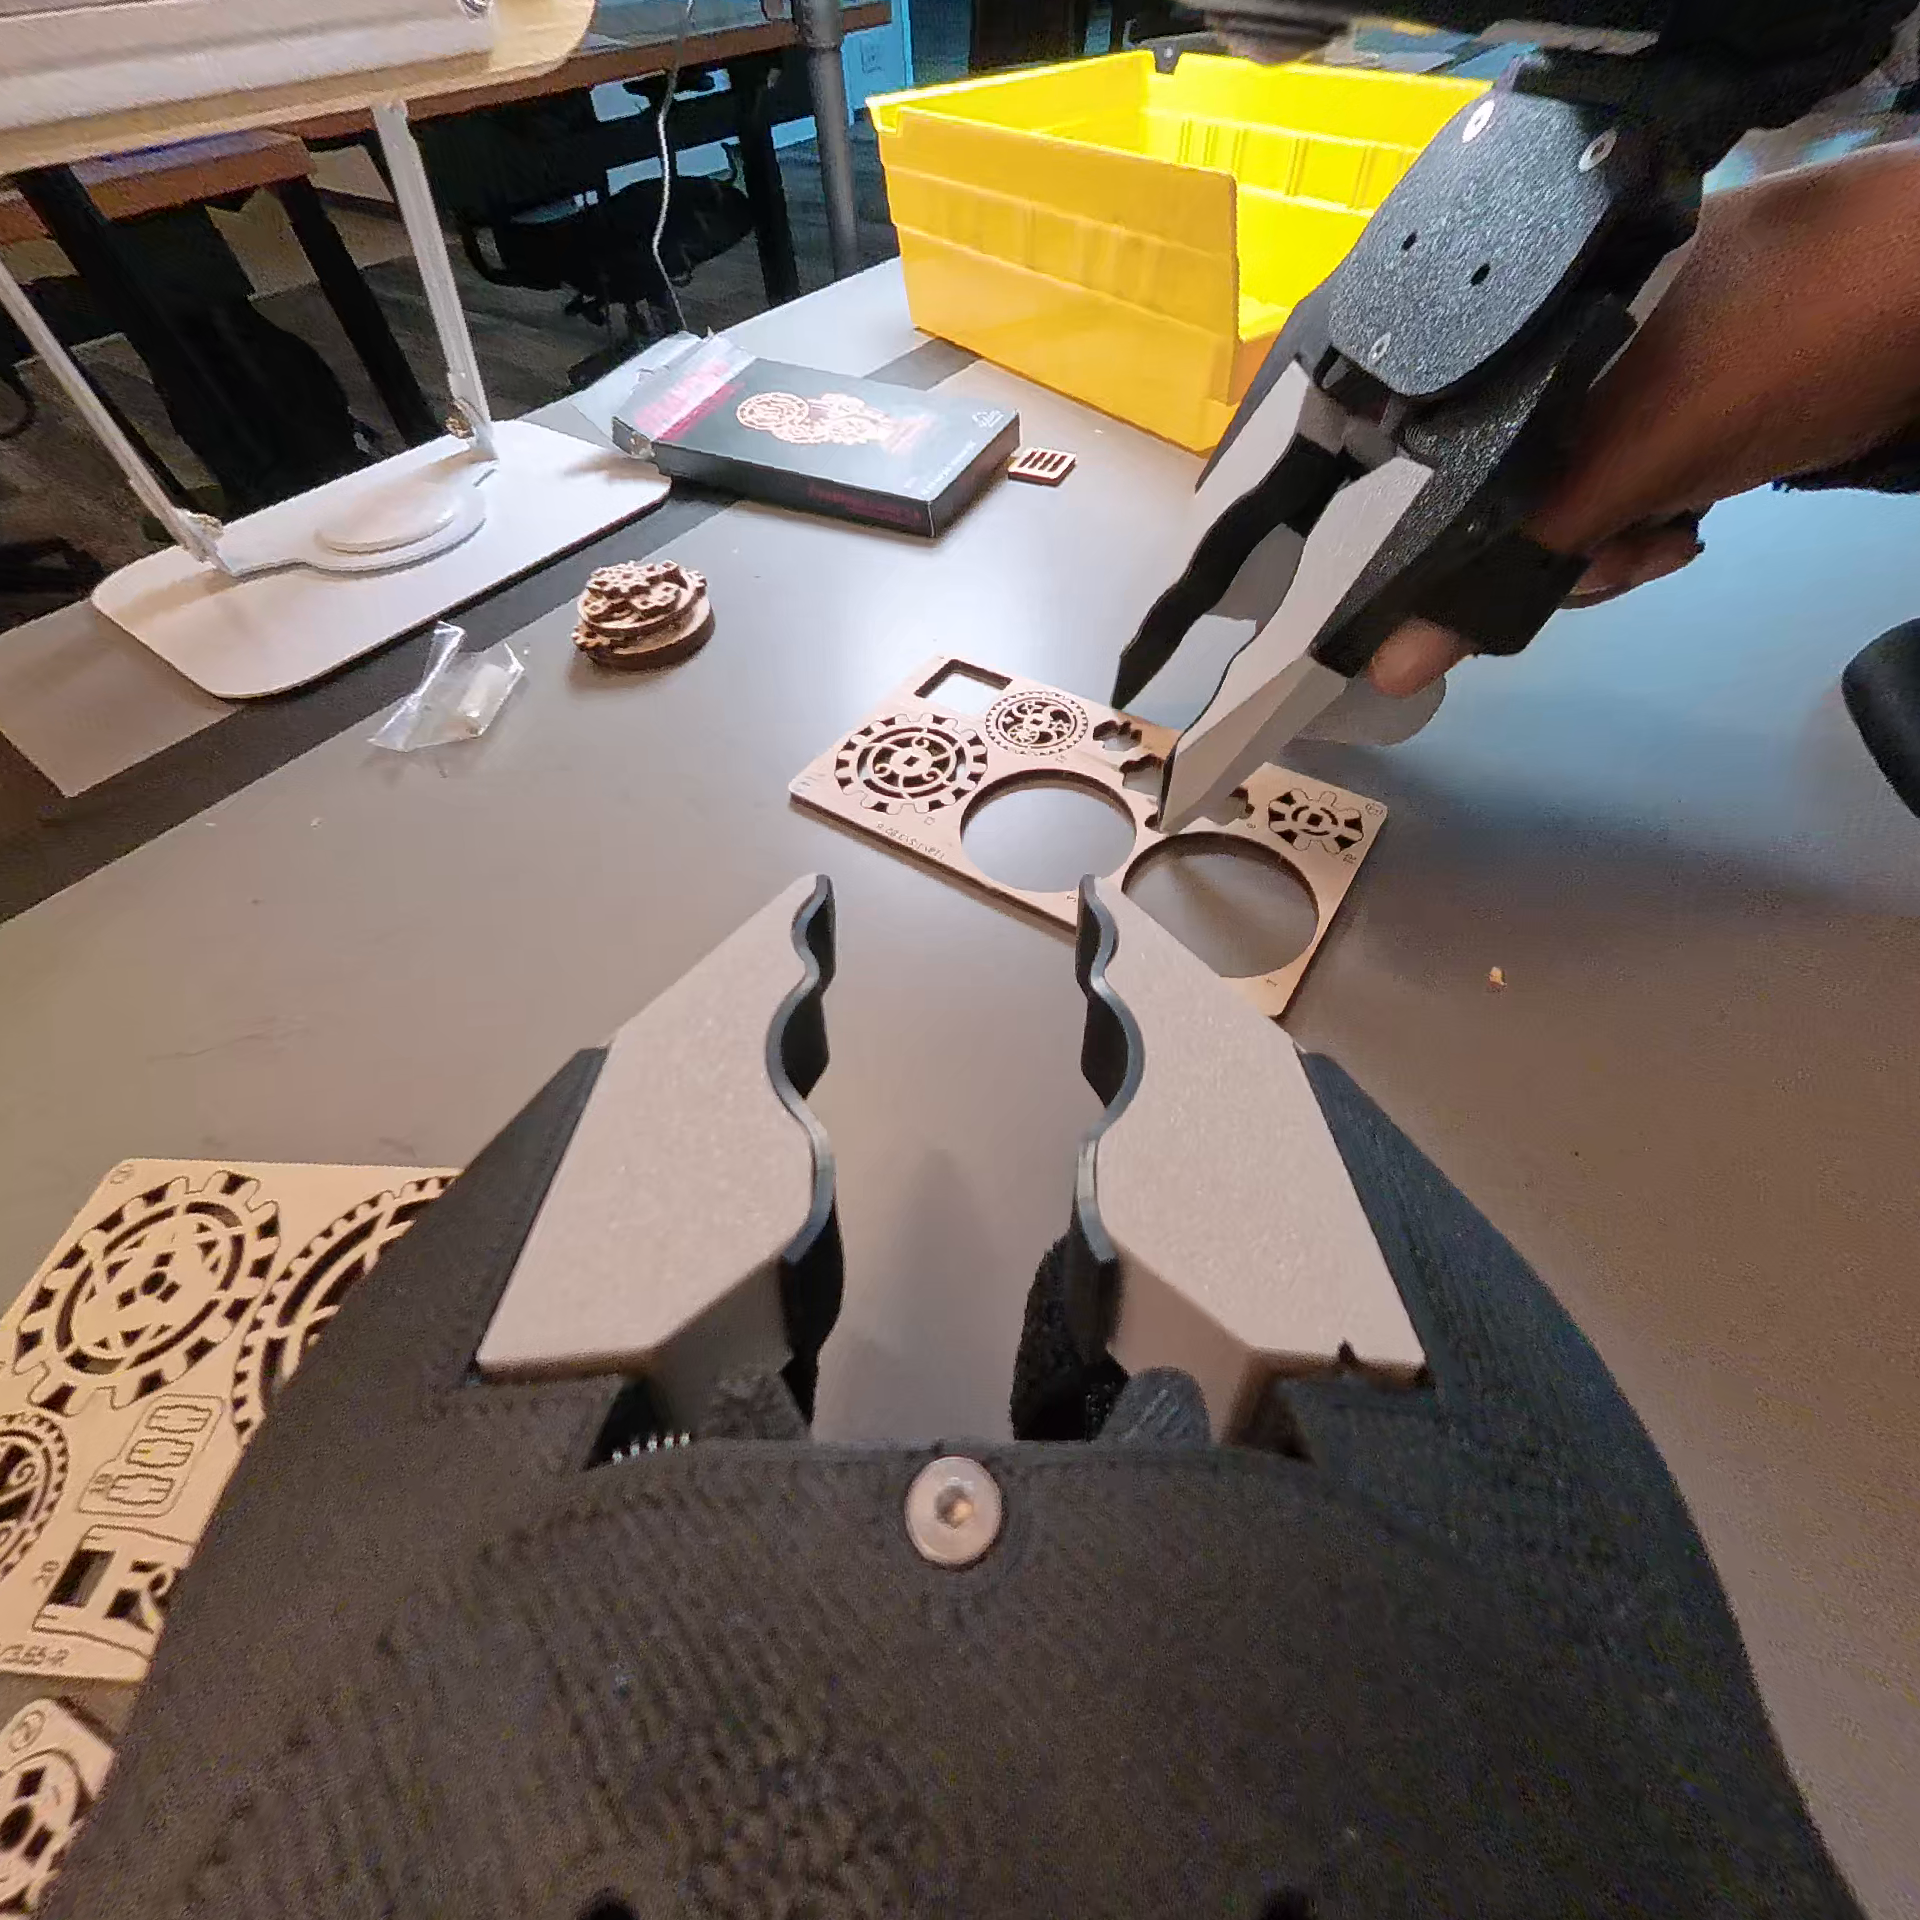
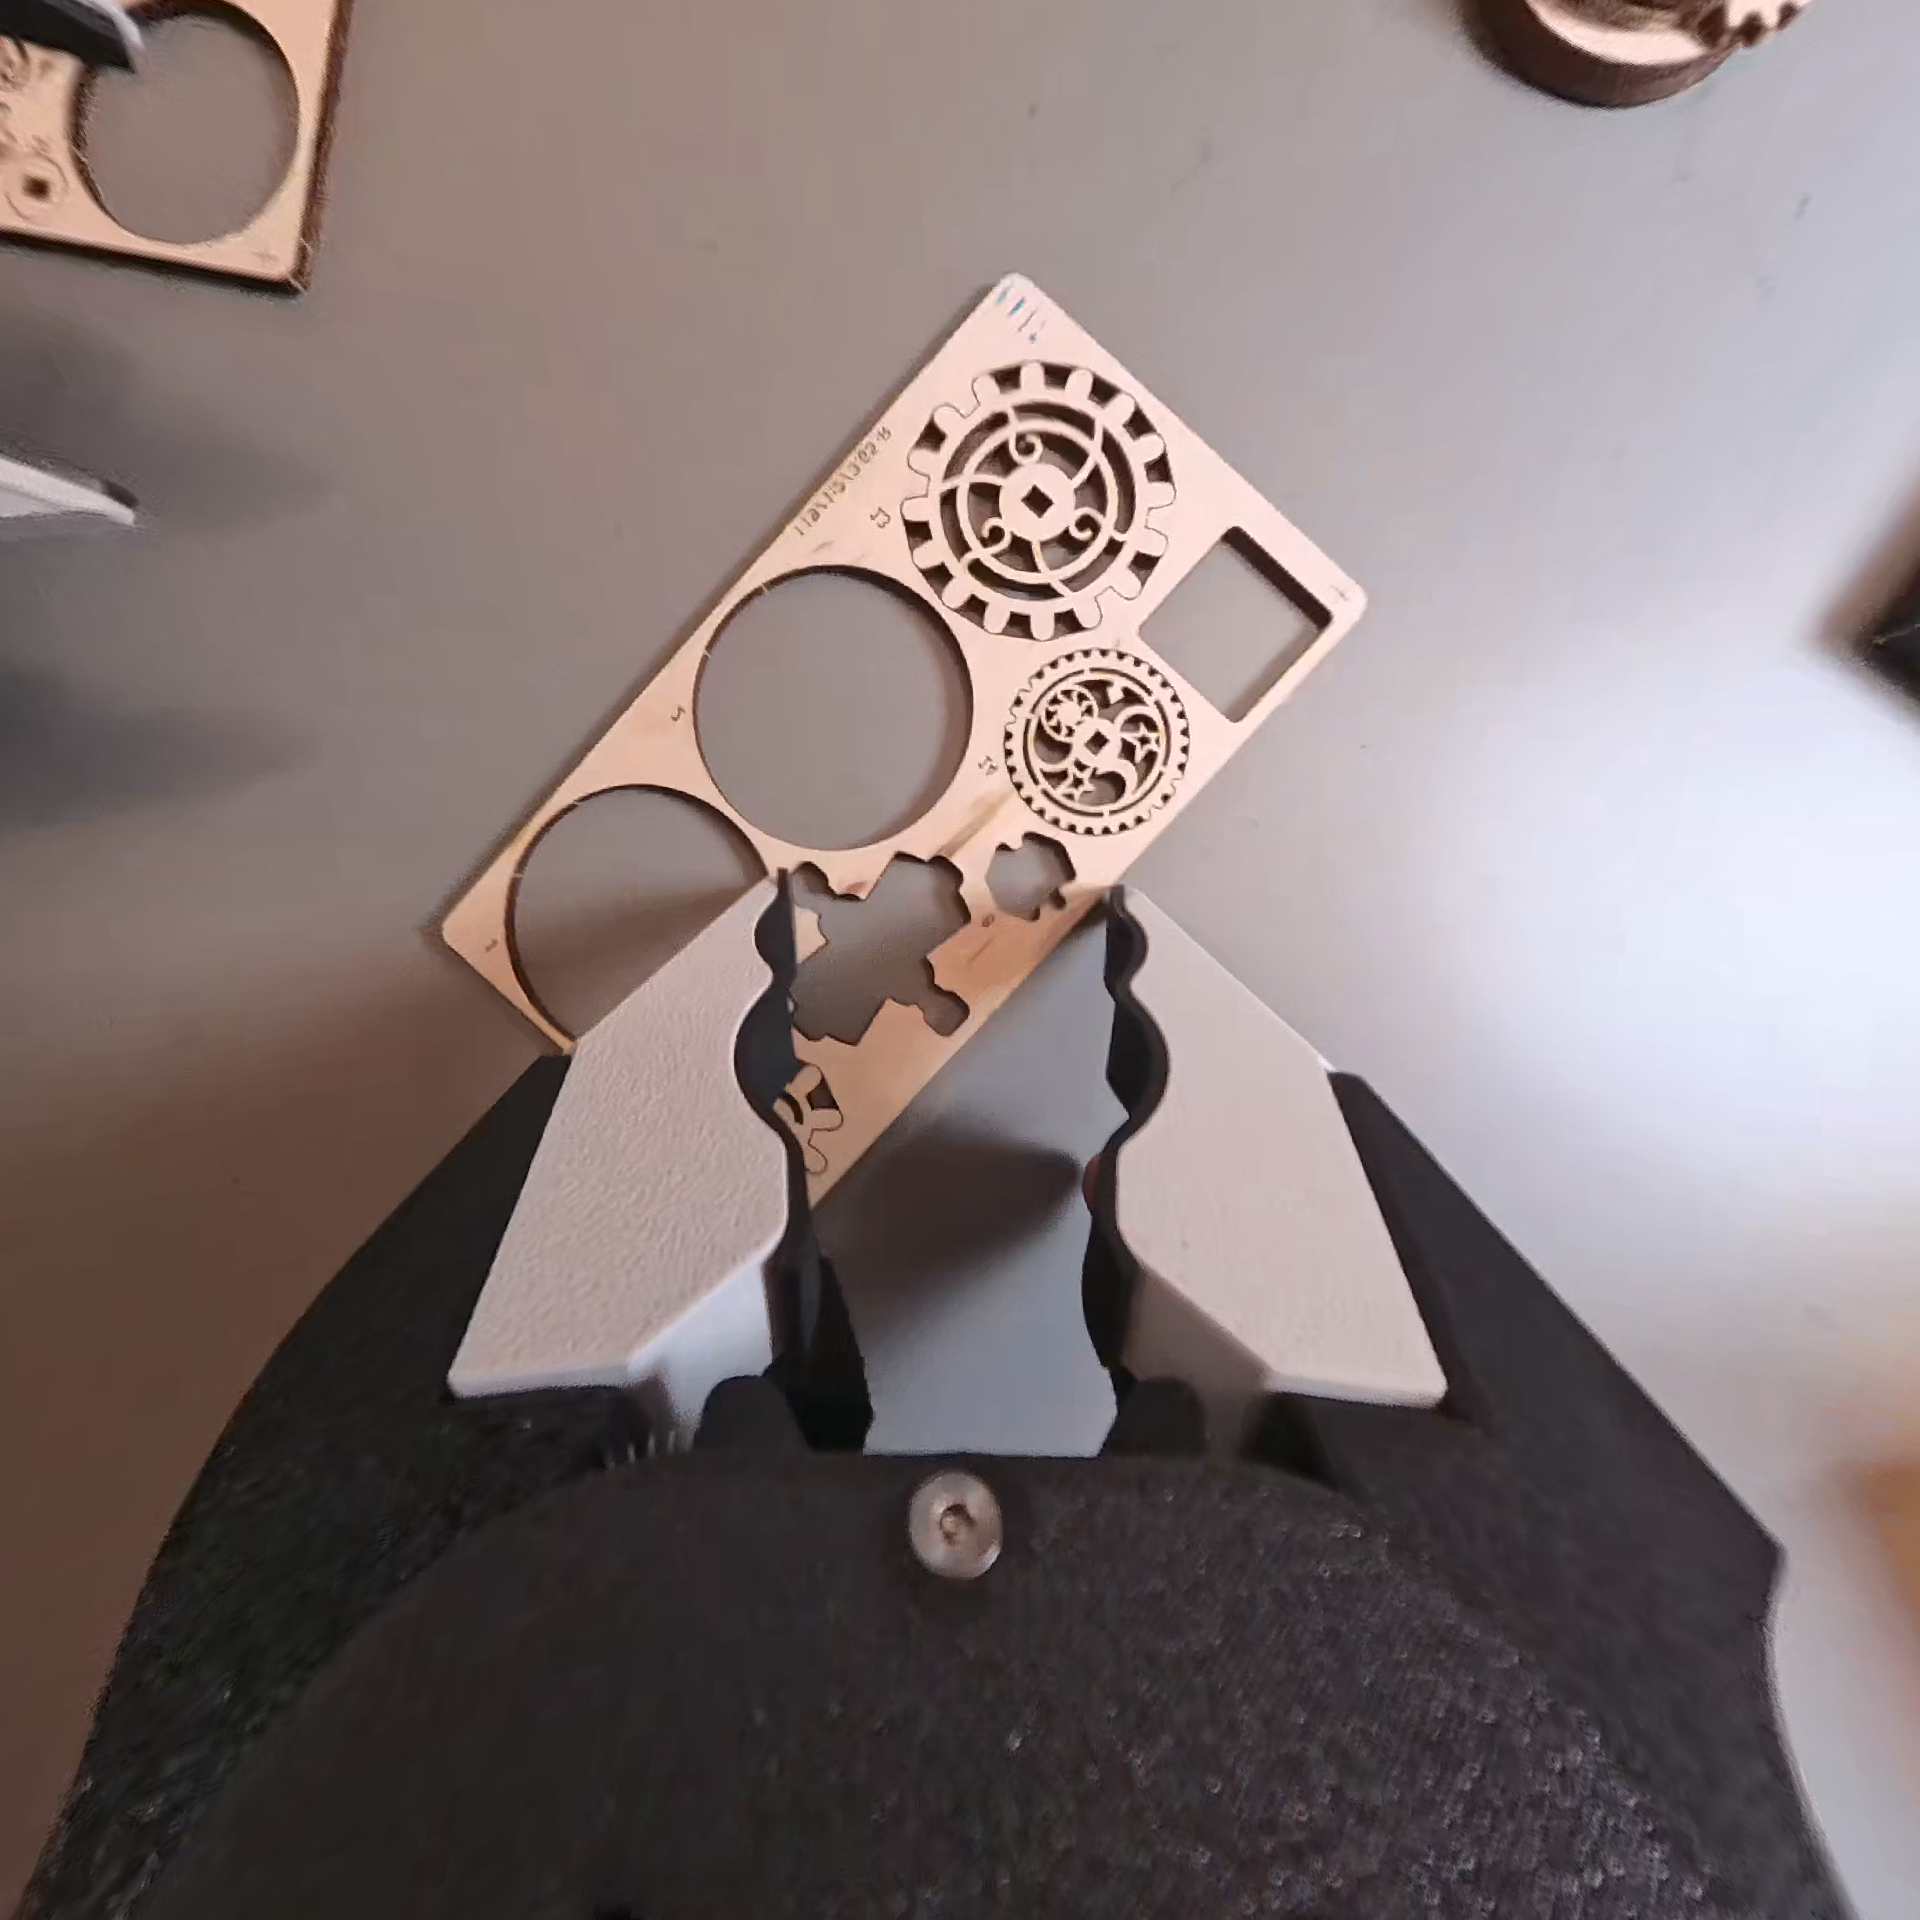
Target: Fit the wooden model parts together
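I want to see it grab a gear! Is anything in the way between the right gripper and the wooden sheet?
Nothing visible. The right gripper, open, hangs right over the wooden parts sheet with only air between.

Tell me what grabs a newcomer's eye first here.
The right gripper, fingers open, poised over the wooden parts sheet at table centre, gears and round cut-outs plain in the right wrist view. Behind it sits a bright yellow bin; the left gripper fills the foreground, open and empty.
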